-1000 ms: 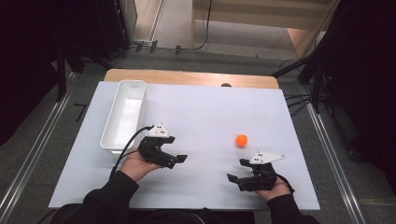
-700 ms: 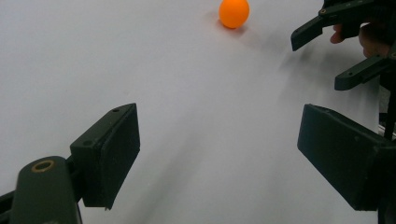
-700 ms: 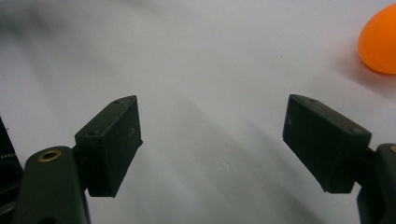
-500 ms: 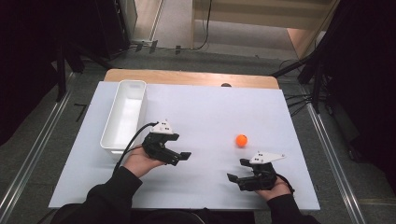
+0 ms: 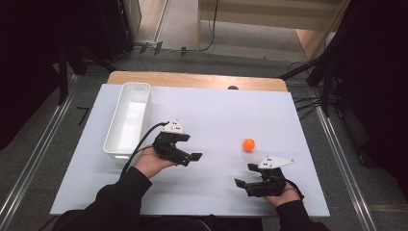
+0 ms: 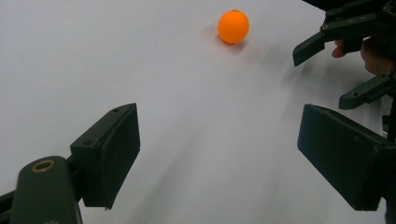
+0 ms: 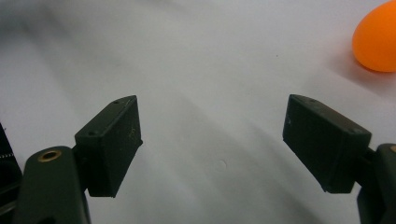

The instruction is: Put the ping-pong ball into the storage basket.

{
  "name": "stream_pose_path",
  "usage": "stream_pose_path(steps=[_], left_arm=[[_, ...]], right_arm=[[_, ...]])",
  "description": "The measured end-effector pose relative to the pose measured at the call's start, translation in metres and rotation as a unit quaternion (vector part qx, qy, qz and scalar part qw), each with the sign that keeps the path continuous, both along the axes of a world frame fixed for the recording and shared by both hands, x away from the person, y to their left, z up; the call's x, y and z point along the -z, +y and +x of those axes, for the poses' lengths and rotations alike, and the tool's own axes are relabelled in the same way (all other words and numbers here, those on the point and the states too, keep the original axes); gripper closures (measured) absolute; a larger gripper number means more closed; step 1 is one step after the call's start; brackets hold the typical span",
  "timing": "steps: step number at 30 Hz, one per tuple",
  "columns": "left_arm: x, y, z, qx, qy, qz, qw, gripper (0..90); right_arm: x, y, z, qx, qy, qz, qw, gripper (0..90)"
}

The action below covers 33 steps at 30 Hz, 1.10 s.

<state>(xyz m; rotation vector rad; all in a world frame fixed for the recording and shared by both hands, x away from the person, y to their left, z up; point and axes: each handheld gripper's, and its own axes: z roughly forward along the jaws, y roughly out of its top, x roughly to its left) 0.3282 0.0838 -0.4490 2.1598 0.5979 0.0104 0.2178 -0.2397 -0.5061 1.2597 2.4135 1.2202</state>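
An orange ball (image 5: 248, 144) lies on the white tabletop (image 5: 216, 115), toward its right edge and nearer the front. The right gripper (image 5: 245, 179) rests just in front of the ball — jaws wide apart, holding nothing. The left gripper (image 5: 192, 158), beside the white bin (image 5: 128, 120) along the left edge, has its jaws spread wide too — empty.

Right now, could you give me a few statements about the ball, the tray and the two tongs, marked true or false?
1. The orange ball lies on the bare white table. True.
2. The left tongs grip the ball. False: their jaws are open and empty.
3. The white tray holds the ball. False: the ball lies outside it, nearer the right tongs.
4. The right tongs are open. True.
5. The tray stands on the table's left side. True.
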Motion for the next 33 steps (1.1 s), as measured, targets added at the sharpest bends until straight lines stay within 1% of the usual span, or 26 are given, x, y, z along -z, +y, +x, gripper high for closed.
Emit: stream_pose_path(steps=[2, 5, 10, 16, 17, 18, 27, 33], left_arm=[[-0.001, -0.001, 0.001, -0.001, 0.000, 0.000, 1.0000, 13.8], [-0.002, -0.006, 0.002, 0.005, -0.004, -0.001, 1.0000, 13.8], [-0.002, -0.010, 0.003, 0.005, -0.001, -0.006, 1.0000, 13.8], [-0.002, -0.015, 0.004, 0.009, 0.000, -0.007, 0.9999, 13.8], [-0.002, -0.017, 0.005, 0.012, -0.003, -0.004, 0.9999, 13.8], [-0.002, -0.019, 0.005, 0.011, -0.003, -0.007, 0.9999, 13.8], [-0.001, -0.027, 0.007, 0.020, 0.000, -0.004, 0.9998, 13.9], [-0.002, -0.033, 0.007, 0.023, -0.003, -0.007, 0.9997, 13.9]], right_arm=[[0.000, 0.000, 0.000, 0.000, -0.001, 0.000, 1.0000, 18.0], [0.000, 0.000, 0.000, -0.002, 0.000, -0.001, 1.0000, 18.0], [0.000, 0.000, 0.000, -0.001, 0.000, -0.001, 1.0000, 18.0], [0.000, 0.001, 0.001, -0.002, -0.002, -0.002, 1.0000, 18.0], [0.000, 0.001, 0.001, -0.002, -0.002, -0.002, 1.0000, 18.0], [0.000, 0.001, 0.000, -0.001, 0.000, -0.002, 1.0000, 18.0], [0.000, 0.000, 0.000, 0.000, 0.000, -0.002, 1.0000, 18.0], [0.000, 0.000, 0.000, -0.001, -0.001, -0.001, 1.0000, 18.0]])
